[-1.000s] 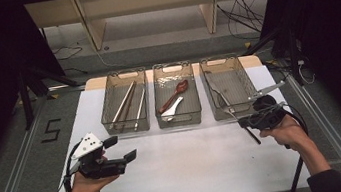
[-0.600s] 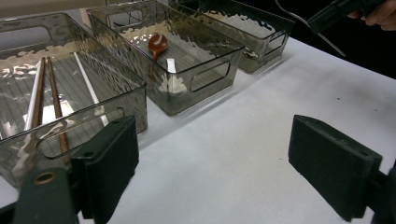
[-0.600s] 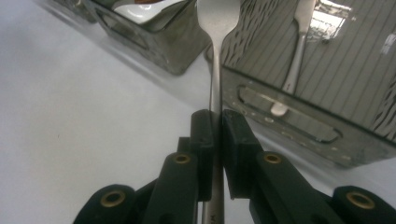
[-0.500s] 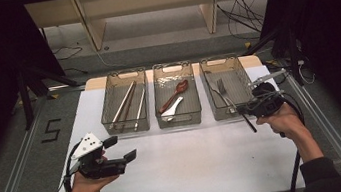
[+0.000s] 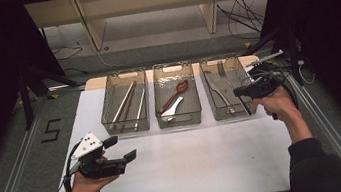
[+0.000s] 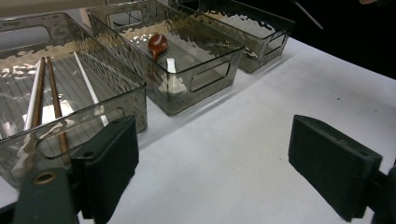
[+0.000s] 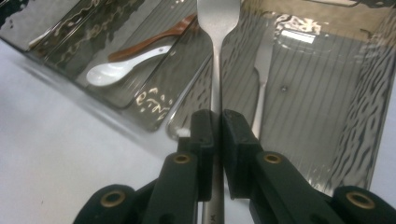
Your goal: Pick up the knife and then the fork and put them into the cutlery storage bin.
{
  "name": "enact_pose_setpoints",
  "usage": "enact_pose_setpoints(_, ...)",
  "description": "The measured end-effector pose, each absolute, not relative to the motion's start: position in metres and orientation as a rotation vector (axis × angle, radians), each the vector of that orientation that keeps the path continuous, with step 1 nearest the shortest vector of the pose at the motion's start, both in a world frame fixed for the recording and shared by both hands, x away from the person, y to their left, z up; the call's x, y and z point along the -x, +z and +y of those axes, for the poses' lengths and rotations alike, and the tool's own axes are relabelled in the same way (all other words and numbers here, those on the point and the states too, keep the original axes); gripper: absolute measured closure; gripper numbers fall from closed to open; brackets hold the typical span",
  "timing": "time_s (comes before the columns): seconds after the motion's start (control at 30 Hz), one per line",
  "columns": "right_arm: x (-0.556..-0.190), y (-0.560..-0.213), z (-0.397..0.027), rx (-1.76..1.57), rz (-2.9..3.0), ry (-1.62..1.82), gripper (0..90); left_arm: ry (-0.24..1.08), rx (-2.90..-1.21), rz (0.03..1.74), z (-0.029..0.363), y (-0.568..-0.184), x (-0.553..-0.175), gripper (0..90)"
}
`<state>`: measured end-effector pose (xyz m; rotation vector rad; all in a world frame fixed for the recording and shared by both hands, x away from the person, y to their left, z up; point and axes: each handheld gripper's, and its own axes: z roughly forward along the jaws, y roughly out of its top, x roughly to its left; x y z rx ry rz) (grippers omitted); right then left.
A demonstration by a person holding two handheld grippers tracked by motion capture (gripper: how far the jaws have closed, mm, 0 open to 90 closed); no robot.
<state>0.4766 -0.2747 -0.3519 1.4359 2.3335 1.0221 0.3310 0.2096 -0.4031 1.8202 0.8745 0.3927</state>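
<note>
Fork [image 7: 216,70] lengthwise along gripper axis

Overhead light brightens the white counter [image 5: 192,158] while the surroundings stay dark. Glare ripples on the clear bins [image 6: 187,60]. The right tool [image 7: 217,135] looks soft up close, and the fork's [image 7: 215,56] far end blurs.

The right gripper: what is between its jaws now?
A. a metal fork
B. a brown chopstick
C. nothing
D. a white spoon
A: in the right gripper view the right gripper is closed on the handle of a metal fork above the right tray.
</note>
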Motion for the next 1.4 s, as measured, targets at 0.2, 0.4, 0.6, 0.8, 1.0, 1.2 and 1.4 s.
enact_pose_setpoints(0.2, -0.492, -0.35, -0.273, -1.491, 2.297, 1.019, 84.0, 0.391, -1.821, 0.874, 0.209, -0.403, -0.331, 15.5)
enact_pose_setpoints(0.4, -0.503, -0.348, -0.268, -1.51, 2.277, 1.016, 84.0, 0.391, -1.818, 0.876, 0.21, -0.403, -0.331, 15.5)
enact_pose_setpoints(0.6, -0.509, -0.346, -0.262, -1.519, 2.268, 1.004, 83.9, 0.39, -1.823, 0.872, 0.21, -0.403, -0.331, 15.5)
enact_pose_setpoints(0.8, -0.517, -0.348, -0.262, -1.555, 2.246, 0.993, 84.0, 0.389, -1.819, 0.874, 0.21, -0.403, -0.331, 15.5)
enact_pose_setpoints(1.0, -0.525, -0.35, -0.26, -1.588, 2.232, 0.98, 83.9, 0.389, -1.822, 0.872, 0.21, -0.403, -0.331, 15.5)
enact_pose_setpoints(1.2, -0.532, -0.352, -0.258, -1.621, 2.209, 0.95, 83.9, 0.388, -1.821, 0.871, 0.21, -0.403, -0.331, 15.5)
enact_pose_setpoints(1.4, -0.537, -0.358, -0.257, -1.652, 2.198, 0.924, 83.9, 0.386, -1.811, 0.876, 0.21, -0.403, -0.331, 15.5)
